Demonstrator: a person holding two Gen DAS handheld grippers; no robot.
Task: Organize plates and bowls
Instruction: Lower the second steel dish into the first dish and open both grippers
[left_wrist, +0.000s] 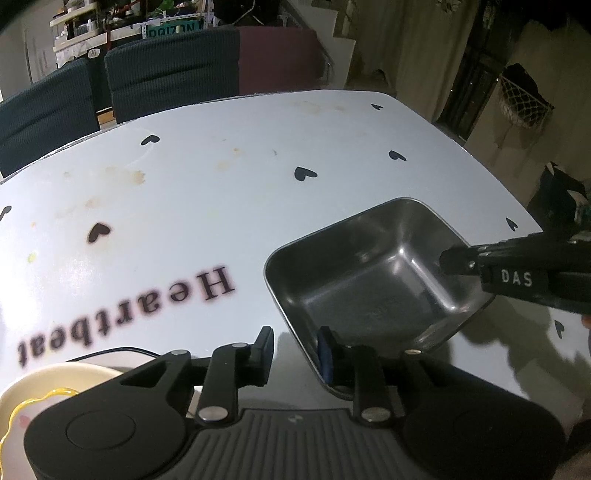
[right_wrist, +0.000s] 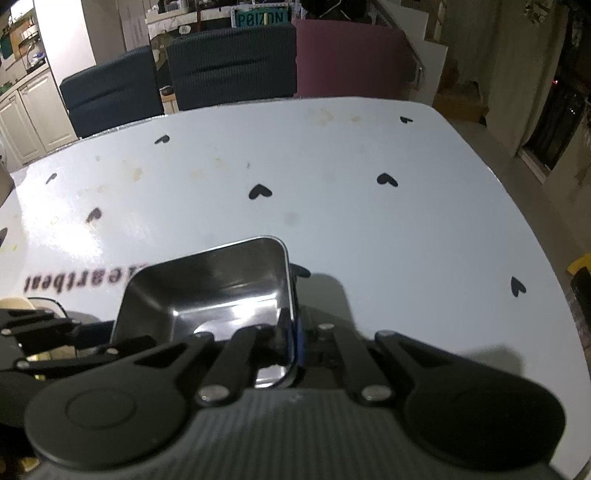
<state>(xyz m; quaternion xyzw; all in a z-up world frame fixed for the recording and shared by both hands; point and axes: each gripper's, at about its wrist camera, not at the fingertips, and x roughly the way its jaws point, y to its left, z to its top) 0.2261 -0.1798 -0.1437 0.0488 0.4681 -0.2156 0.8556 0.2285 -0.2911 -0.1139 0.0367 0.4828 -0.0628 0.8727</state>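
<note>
Right gripper (right_wrist: 291, 332) on steel bowl (right_wrist: 207, 291) rim.

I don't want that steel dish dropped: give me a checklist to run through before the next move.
1. Right gripper clamped on the wall of the square steel dish: ok.
2. Left gripper open, straddling the dish's near rim: ok; not clamped.
3. Dish empty: ok.
4. Dish lifted off the white table: cannot tell.
5. Cream plate at lower left, apart from the dish: ok.
6. Tabletop ahead free of other dishes: ok.
</note>
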